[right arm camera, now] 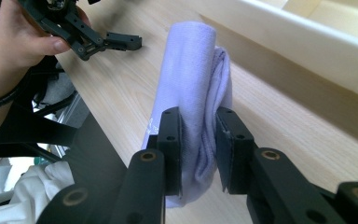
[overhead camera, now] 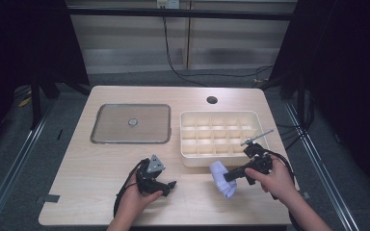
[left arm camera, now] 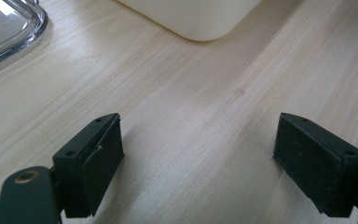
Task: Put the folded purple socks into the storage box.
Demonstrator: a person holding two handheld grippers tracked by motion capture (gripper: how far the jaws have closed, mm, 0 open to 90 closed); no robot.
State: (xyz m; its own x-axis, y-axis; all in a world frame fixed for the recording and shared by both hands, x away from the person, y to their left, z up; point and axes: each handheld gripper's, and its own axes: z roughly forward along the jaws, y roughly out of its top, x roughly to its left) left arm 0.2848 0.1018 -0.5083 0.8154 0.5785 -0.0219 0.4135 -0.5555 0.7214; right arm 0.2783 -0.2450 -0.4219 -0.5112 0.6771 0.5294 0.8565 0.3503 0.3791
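1. We see the pale lilac rolled cloth bundle (overhead camera: pixel 223 179) just off the near edge of the cream plastic divided organiser box (overhead camera: pixel 220 135), at about five o'clock on the light wooden tabletop (overhead camera: pixel 91 168).
2. Our right claw (right arm camera: pixel 198 149) pinches the roll across its middle, both pads pressed into the fabric; we judge a mid-length grip keeps the roll from unfurling or drooping.
3. In the high view its long axis runs from about eleven o'clock to five o'clock, the far end towards the box.
4. The box lies at two o'clock, probably the roll's destination.
5. Our left claw (overhead camera: pixel 166 187) sits at seven o'clock, spread wide over bare wood with nothing between the pads.
6. The clear shallow rectangular tray (overhead camera: pixel 131 124) lies at eleven o'clock.
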